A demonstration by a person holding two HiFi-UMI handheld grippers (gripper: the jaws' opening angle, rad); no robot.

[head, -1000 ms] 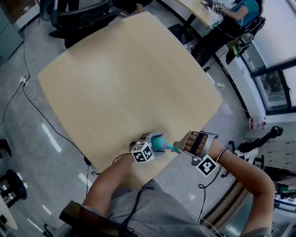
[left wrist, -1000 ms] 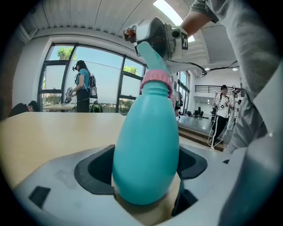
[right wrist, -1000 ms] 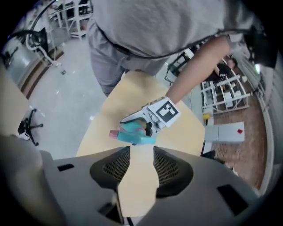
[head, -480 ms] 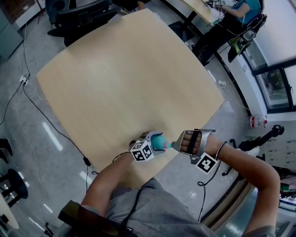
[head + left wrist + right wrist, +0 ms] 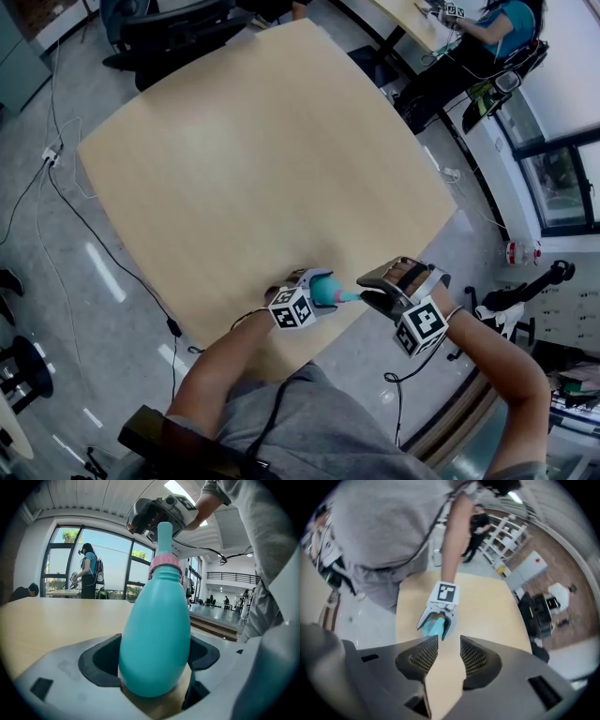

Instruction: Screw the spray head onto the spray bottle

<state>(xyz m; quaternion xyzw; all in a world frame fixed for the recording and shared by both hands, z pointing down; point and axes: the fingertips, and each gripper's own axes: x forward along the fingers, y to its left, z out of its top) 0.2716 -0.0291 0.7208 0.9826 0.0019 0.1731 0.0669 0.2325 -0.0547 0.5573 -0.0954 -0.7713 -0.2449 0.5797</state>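
Pinching the teal plastic spray bottle (image 5: 154,634) with our left gripper (image 5: 155,662), we hold our right gripper (image 5: 444,654) spread — empty.

Lighting: bright, even indoor daylight. Windows (image 5: 93,559), far left in the left gripper view, wash out pale; ceiling light (image 5: 180,488) glares at top. Floor (image 5: 103,277): streaked white reflections. Desk (image 5: 262,169): evenly lit, faint soft shadows. Spray bottle (image 5: 154,639): mild sheen. Right gripper view: motion-smeared background. Both gripper views: fisheye bending, dark vignetted corners.
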